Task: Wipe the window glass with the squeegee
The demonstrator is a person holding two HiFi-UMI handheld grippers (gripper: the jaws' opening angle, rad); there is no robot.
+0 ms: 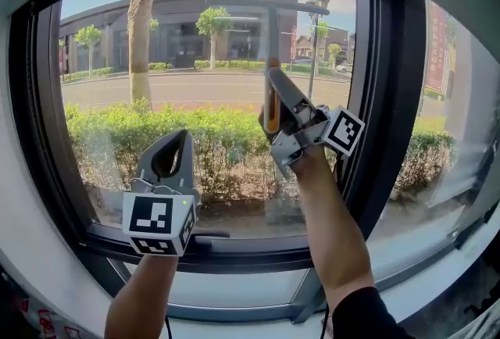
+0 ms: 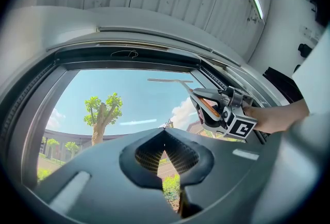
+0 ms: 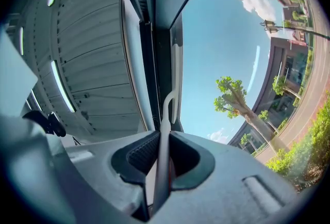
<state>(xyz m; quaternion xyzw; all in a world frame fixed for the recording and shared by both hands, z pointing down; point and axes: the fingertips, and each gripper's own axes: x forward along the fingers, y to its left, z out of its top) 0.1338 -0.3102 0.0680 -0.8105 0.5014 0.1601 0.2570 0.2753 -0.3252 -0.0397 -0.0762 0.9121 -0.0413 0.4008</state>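
The squeegee [image 1: 271, 107] has an orange handle and a thin shaft rising to a horizontal blade [image 1: 266, 5] that lies high on the window glass [image 1: 195, 56]. My right gripper [image 1: 275, 91] is shut on the handle and points up at the pane. The right gripper view looks along the shaft [image 3: 165, 130] clamped between the jaws to the blade [image 3: 176, 78] beside the dark frame. My left gripper [image 1: 184, 136] hangs lower left near the sill, tips together and empty. The left gripper view shows its jaws [image 2: 165, 132] touching, with the squeegee [image 2: 206, 107] up to the right.
A thick black frame [image 1: 383, 95] surrounds the pane, with a second pane [image 1: 445, 95] beyond the right upright. The white sill [image 1: 234, 290] runs below. A hedge, a tree and a street lie outside. Ceiling panels with light strips [image 3: 59, 83] are overhead.
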